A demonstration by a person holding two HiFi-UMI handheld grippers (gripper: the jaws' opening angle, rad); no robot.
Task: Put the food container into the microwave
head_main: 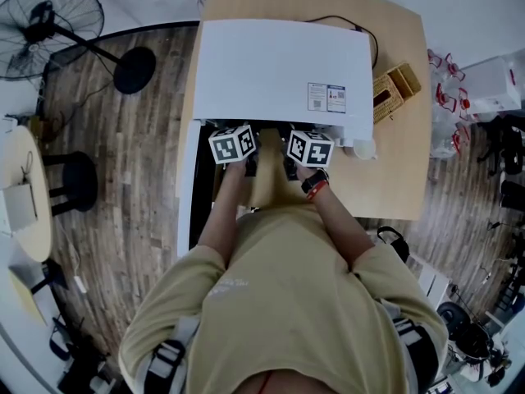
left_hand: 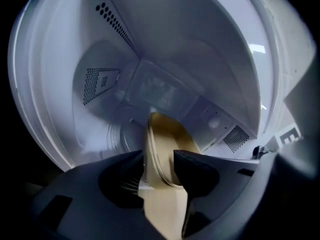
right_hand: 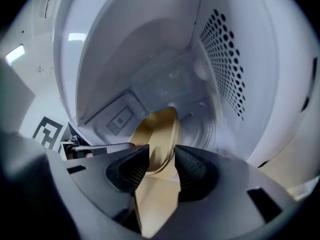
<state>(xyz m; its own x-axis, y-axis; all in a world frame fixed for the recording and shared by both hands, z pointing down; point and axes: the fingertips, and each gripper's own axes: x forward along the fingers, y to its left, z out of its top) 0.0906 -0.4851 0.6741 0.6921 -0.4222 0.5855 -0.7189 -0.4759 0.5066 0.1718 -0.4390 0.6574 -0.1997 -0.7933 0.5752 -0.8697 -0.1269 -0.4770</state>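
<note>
Jaws hang slack on the left gripper point(left_hand: 159, 156) and right gripper point(right_hand: 161, 151), each straddling a rim without pinching it. Inside the white microwave point(head_main: 283, 68) sits the tan food container point(left_hand: 167, 134). Placing looks finished; next I'd draw both grippers straight back, clear of the rim.

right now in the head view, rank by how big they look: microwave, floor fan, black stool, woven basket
1. microwave
2. floor fan, counting its stand and base
3. black stool and woven basket: about alike, and the basket sits higher, nearer the camera, so unranked
</note>
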